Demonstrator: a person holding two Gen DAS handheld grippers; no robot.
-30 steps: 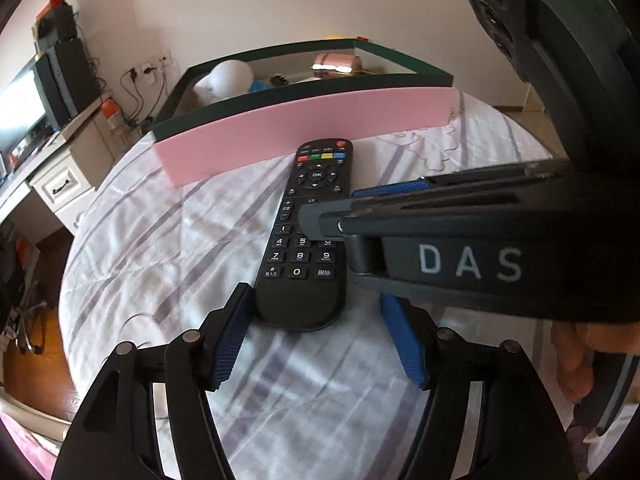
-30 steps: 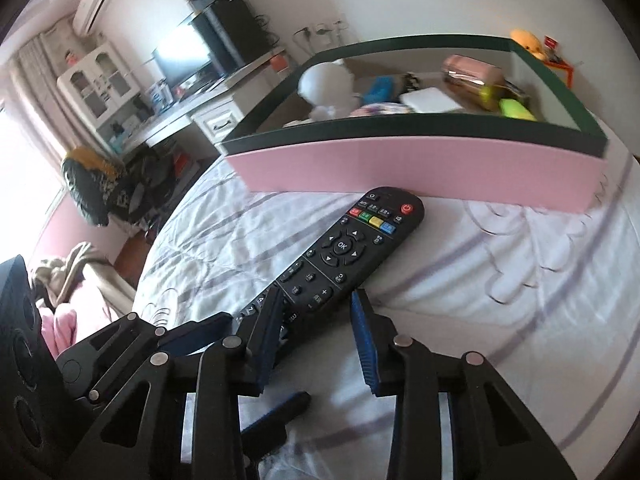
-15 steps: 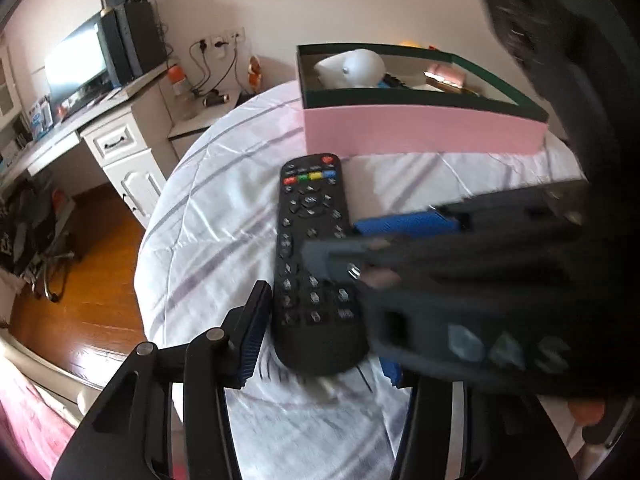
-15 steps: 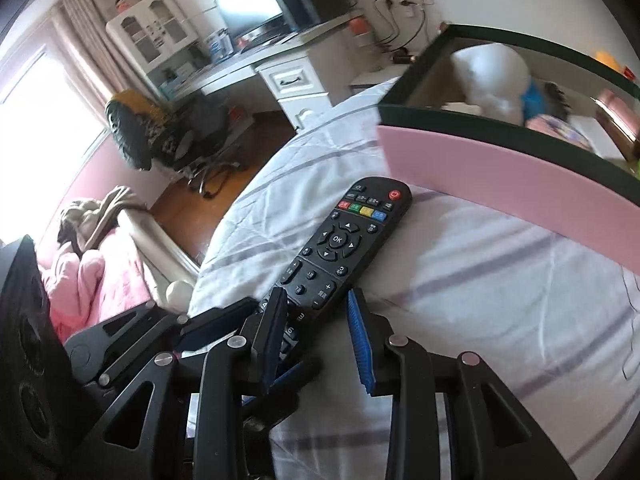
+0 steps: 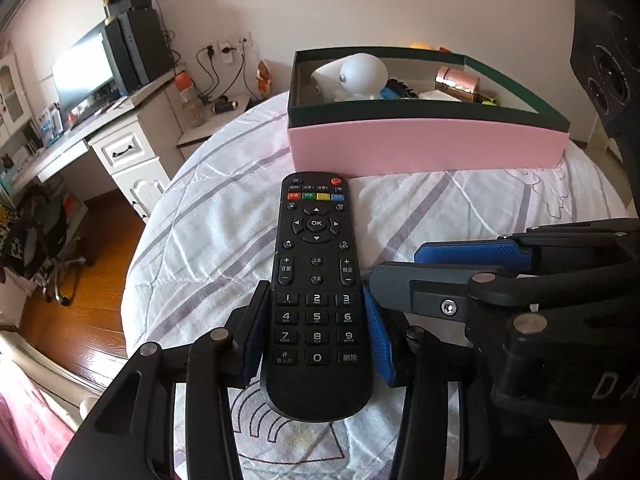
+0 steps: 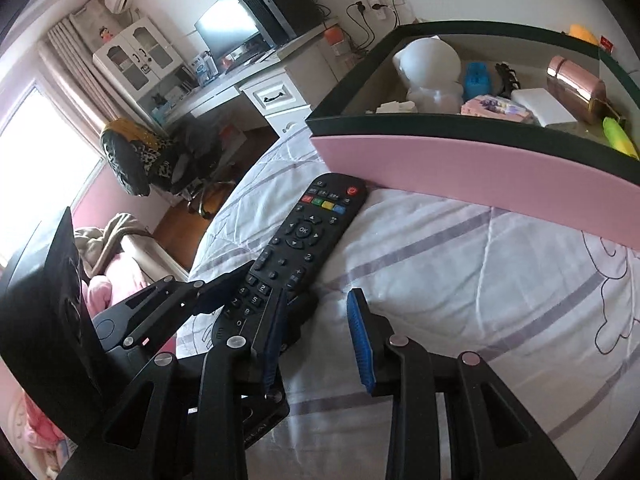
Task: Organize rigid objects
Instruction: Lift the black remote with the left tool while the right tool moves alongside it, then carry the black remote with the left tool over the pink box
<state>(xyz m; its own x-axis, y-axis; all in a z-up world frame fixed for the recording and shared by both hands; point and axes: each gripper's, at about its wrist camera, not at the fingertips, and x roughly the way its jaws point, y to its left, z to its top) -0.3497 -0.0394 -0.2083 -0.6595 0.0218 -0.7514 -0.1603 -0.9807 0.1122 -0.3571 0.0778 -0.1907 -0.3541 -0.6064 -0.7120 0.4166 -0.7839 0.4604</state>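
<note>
The remote [image 5: 316, 292] lies face up on the quilted bed [image 5: 460, 208], its top end touching or just short of the pink wall of the box [image 5: 428, 148] at 12 o'clock in the left wrist view. The left claw [image 5: 316, 336] is closed on the remote's lower half, one blue pad against each long edge at 9 and 3 o'clock of the number keys; whether the remote's tail is already lifted off the bed cannot be told. The right claw [image 6: 320, 340] is open and holds nothing; in the right wrist view its left finger [image 6: 276, 332] sits just beside the left claw and the remote's lower end, at 10 o'clock from its own gap. The box already holds a white figure [image 6: 430, 72], a copper tin [image 6: 576, 86], a white block [image 6: 540, 106] and other small items, so free floor space is limited. Judged step: lift the remote and carry it over the wall into the box. Risks: the grip is well behind the remote's middle, so the long front end may droop or pivot between the smooth pads; a low lift would strike the top end against the box wall and shove the box; the right claw stands close enough to foul the left claw on the lift; a drop onto the figure or tin could topple them.
</note>
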